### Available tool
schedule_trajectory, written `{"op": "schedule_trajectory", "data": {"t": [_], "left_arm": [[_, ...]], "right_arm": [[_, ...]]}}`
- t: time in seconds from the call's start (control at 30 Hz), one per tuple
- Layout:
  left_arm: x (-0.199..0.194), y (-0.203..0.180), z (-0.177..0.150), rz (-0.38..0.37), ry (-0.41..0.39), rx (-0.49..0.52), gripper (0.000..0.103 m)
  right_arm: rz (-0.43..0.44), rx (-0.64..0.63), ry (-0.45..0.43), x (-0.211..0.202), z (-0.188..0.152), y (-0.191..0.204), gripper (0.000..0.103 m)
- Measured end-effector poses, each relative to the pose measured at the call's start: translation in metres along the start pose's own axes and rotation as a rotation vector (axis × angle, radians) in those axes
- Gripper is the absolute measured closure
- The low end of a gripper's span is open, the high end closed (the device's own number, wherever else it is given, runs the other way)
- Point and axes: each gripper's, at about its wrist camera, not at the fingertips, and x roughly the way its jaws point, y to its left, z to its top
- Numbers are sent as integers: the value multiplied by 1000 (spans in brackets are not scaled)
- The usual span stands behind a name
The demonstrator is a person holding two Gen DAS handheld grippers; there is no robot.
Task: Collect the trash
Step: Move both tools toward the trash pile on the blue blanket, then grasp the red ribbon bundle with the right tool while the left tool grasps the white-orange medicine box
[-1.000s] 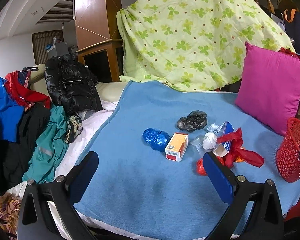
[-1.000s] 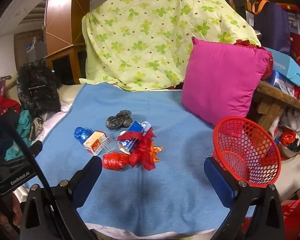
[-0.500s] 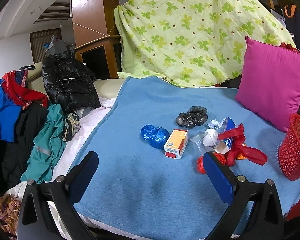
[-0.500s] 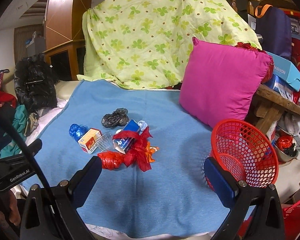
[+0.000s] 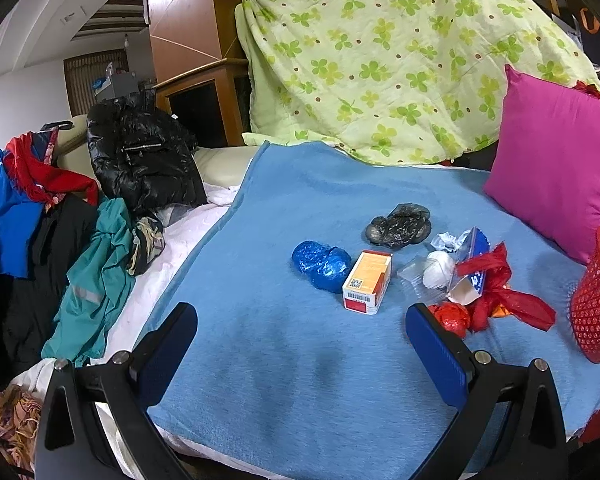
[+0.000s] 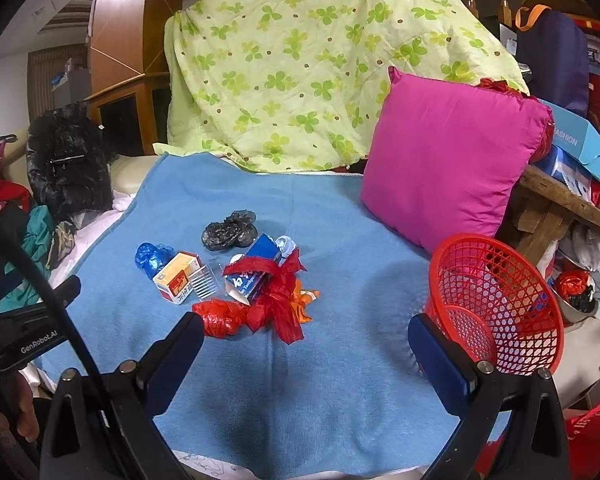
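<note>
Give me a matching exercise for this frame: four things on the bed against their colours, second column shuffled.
Things:
1. basket
2. pillow
3. blanket
4. small box

Colours:
A. blue
B. orange and white
C. red
D. pink

Pairs: 1-C, 2-D, 3-A, 4-B

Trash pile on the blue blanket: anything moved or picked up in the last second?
Nothing grasped. Both views only drifted slightly; the left hand-held gripper and right hand-held gripper remain open above the blanket. The small box, blue bag, black bag and red basket lie where they were.
</note>
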Motion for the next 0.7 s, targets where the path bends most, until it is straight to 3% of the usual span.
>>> {"op": "schedule_trajectory", "data": {"t": [0.37, 0.7], "left_arm": [[43, 7, -10, -42, 100, -14, 0], [115, -2, -8, -231, 262, -62, 0]], "right_arm": [[51, 36, 82, 35, -10, -8, 0], [218, 124, 236, 123, -33, -25, 0]]}}
